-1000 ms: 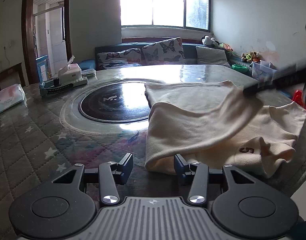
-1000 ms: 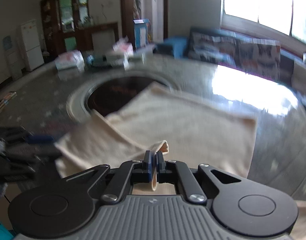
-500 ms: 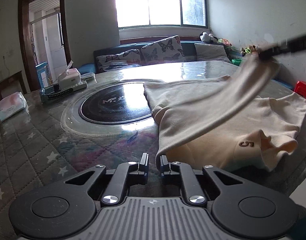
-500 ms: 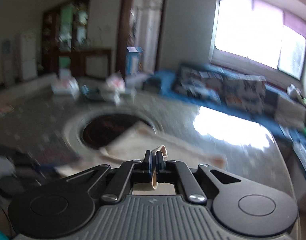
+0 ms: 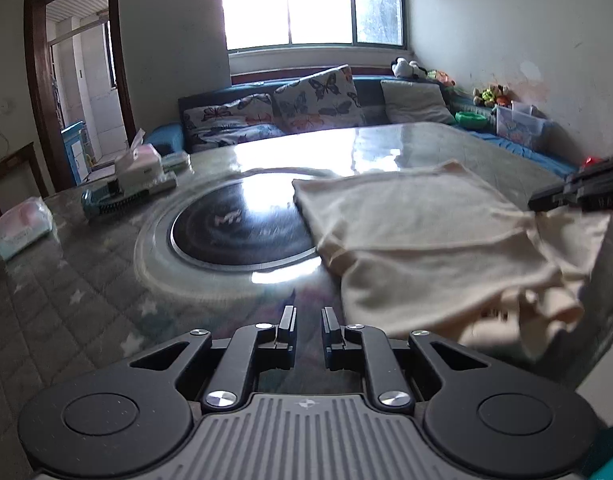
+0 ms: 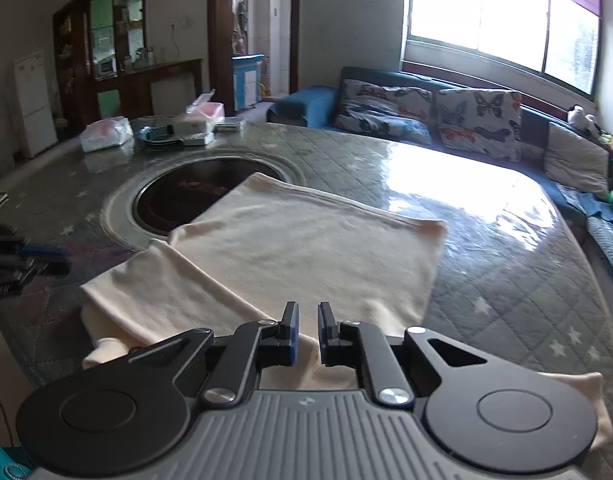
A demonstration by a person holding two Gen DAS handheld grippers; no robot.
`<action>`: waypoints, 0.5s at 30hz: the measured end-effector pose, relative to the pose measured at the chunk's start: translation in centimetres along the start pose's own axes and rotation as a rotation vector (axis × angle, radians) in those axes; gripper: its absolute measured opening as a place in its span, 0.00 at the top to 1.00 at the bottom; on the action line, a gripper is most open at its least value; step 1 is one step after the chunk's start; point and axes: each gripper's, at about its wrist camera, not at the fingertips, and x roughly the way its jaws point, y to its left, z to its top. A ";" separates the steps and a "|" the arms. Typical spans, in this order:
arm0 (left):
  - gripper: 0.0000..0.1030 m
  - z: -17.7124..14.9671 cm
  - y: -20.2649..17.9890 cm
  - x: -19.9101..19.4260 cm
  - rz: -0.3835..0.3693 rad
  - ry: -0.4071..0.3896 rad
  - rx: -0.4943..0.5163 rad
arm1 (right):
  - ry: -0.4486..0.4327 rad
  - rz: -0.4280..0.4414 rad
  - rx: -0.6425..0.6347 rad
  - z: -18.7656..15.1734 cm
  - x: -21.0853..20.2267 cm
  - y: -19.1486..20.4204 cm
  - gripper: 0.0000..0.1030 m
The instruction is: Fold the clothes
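A cream shirt [image 5: 426,236] lies partly folded on the quilted table, with one side folded over its middle and a sleeve bunched at the near right edge. It also shows in the right wrist view [image 6: 306,248]. My left gripper [image 5: 308,320] hovers left of the shirt, its jaws a small gap apart and empty. My right gripper [image 6: 305,320] is just over the shirt's near part, jaws a small gap apart, holding nothing. The right gripper shows in the left wrist view [image 5: 578,194] at the shirt's right side. The left gripper shows in the right wrist view [image 6: 22,260] at the far left.
A round black hotplate [image 5: 242,228] is set in the table [image 5: 66,288] left of the shirt. A tissue box [image 5: 140,162], a wipes pack [image 5: 22,228] and small items stand at the far left. A sofa with cushions [image 5: 314,100] runs behind the table.
My right gripper carried the shirt's side across, came down and opened, letting the cloth go. My left gripper closed most of the way and drew back to the left of the shirt.
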 end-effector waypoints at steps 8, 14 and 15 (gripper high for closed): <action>0.85 2.7 -3.3 5.2 -0.097 -0.010 0.038 | 0.041 0.043 -0.017 -0.8 2.0 1.1 0.91; 0.85 2.3 -3.7 8.0 -0.068 0.040 0.048 | 0.074 0.022 0.003 -2.1 3.1 0.4 0.90; 0.85 2.3 -3.6 8.0 -0.067 0.040 0.044 | 0.081 0.018 0.012 -2.4 3.5 0.2 0.91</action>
